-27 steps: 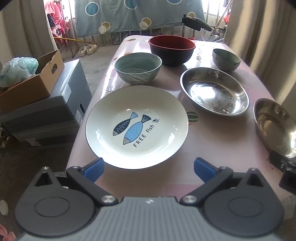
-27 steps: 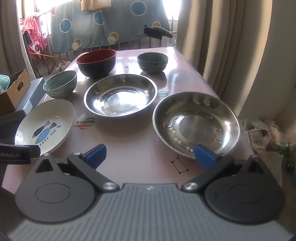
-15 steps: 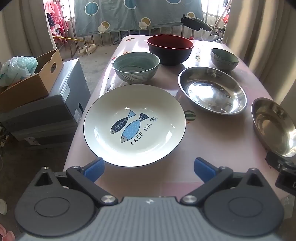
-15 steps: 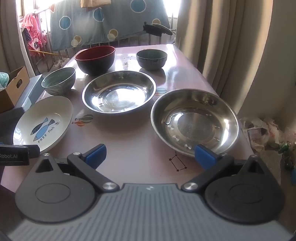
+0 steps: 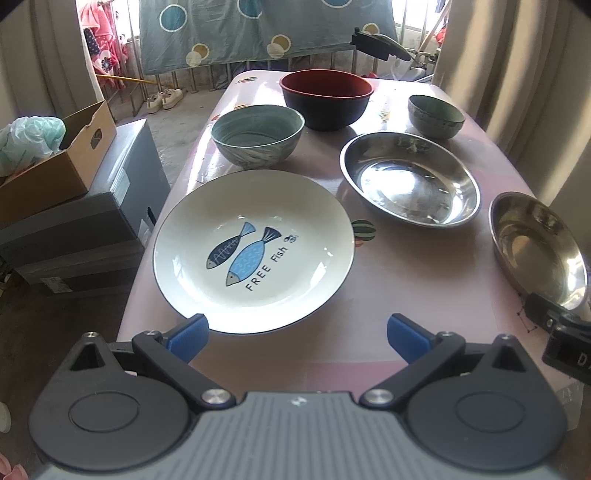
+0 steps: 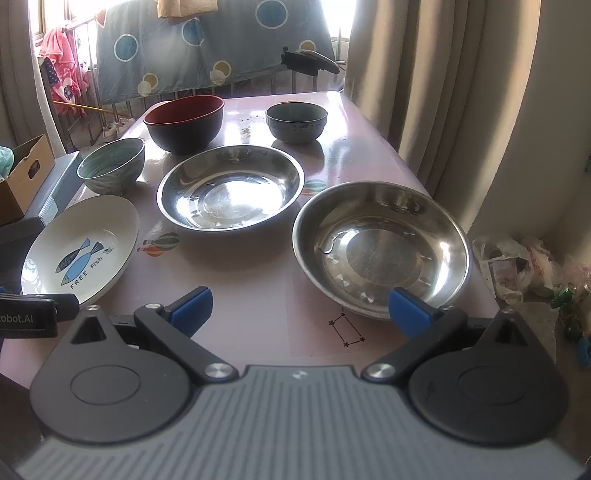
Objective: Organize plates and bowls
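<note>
A white plate with two blue fish [image 5: 255,251] [image 6: 79,247] lies at the near left of the pink table [image 5: 424,295]. My left gripper [image 5: 295,338] hovers open just short of its near rim, holding nothing. Two steel dishes lie to the right, one mid-table [image 5: 410,179] [image 6: 231,186] and one at the near right [image 6: 380,249] [image 5: 537,245]. My right gripper [image 6: 299,308] is open over the table, its right pad at the near-right dish's rim. Behind stand a pale green bowl [image 5: 258,133] [image 6: 110,170], a red-lined dark bowl [image 5: 327,98] [image 6: 184,122] and a small grey bowl [image 5: 436,116] [image 6: 296,122].
Left of the table stand grey boxes [image 5: 92,218] with a cardboard box [image 5: 55,162] on top. Curtains [image 6: 443,92] hang close on the right, with bags [image 6: 517,262] on the floor below. A railing with a spotted cloth [image 5: 258,33] closes the far end.
Both grippers have drawn back and up a little, so the dishes sit slightly farther off in each view. Jaws stay wide, and no dish has moved.
</note>
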Available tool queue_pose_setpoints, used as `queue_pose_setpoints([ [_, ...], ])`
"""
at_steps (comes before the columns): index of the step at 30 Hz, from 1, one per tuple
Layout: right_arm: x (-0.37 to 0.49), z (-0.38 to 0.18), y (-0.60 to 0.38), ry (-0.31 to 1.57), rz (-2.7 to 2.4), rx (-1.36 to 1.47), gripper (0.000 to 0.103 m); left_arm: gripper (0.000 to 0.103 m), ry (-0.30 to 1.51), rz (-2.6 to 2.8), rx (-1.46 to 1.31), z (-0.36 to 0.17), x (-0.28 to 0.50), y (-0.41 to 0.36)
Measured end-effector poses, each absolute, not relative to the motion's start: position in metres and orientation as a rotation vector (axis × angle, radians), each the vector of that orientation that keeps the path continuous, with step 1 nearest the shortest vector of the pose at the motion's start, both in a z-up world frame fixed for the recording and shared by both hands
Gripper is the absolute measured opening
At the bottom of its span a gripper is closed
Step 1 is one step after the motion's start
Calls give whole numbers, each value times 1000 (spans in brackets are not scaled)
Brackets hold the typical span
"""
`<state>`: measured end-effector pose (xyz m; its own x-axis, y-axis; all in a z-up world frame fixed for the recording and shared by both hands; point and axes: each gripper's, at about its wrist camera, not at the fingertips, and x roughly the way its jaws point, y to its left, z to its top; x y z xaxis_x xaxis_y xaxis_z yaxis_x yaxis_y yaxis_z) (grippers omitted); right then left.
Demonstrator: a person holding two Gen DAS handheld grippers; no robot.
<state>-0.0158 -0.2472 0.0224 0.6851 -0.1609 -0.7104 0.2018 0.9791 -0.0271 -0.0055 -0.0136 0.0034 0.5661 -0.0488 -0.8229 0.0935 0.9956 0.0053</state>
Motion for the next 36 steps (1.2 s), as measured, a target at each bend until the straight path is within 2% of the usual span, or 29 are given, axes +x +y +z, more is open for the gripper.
queue_pose_setpoints([
  [36, -19, 24, -254, 802, -225, 52, 102, 103, 971, -142, 52, 3, -7, -28],
])
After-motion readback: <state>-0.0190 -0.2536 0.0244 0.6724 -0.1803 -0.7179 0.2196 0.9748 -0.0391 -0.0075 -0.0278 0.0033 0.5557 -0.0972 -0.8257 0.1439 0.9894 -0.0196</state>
